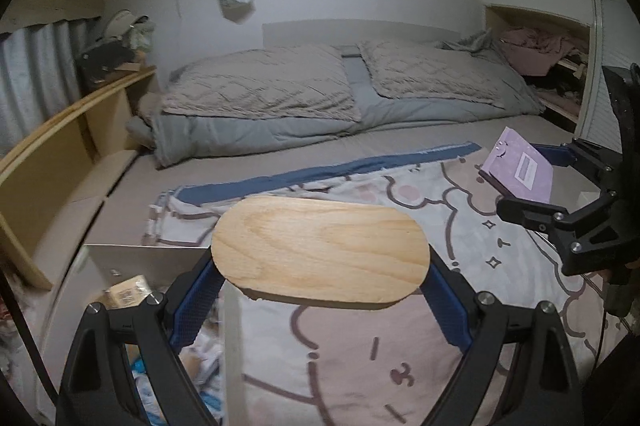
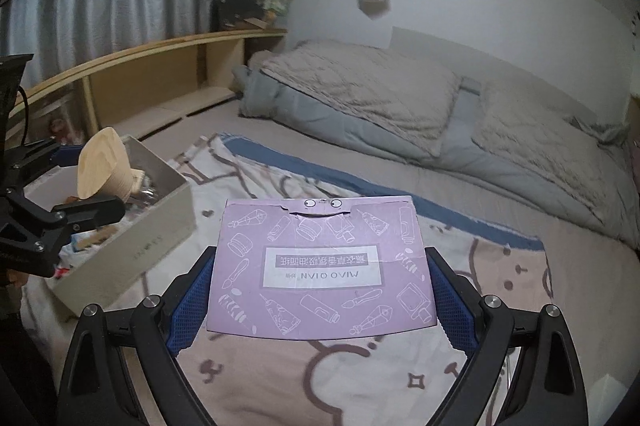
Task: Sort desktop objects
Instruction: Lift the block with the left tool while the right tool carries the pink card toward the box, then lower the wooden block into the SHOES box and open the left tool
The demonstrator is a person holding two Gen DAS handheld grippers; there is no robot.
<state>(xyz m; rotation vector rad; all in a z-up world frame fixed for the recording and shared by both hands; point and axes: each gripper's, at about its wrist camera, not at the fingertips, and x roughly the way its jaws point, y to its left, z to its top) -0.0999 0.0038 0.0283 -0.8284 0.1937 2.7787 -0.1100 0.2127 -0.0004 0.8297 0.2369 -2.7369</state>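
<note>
While both loads airborne: left gripper [image 1: 320, 278] clamps wooden oval piece [image 1: 320, 250], right gripper [image 2: 320, 290] clamps purple packet [image 2: 320, 266], both above cartoon blanket [image 2: 360, 378]. Keep squeeze steady, stay level, release low inside storage box [image 2: 132, 250].

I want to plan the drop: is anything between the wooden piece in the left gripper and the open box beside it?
Nothing visible blocks it. The left gripper holds the wooden piece in the air, directly over the near end of the open box. The box already holds small items, so free room inside is unclear.

Open box [image 2: 132, 238] left, blanket [image 2: 360, 378] w/ room
</note>
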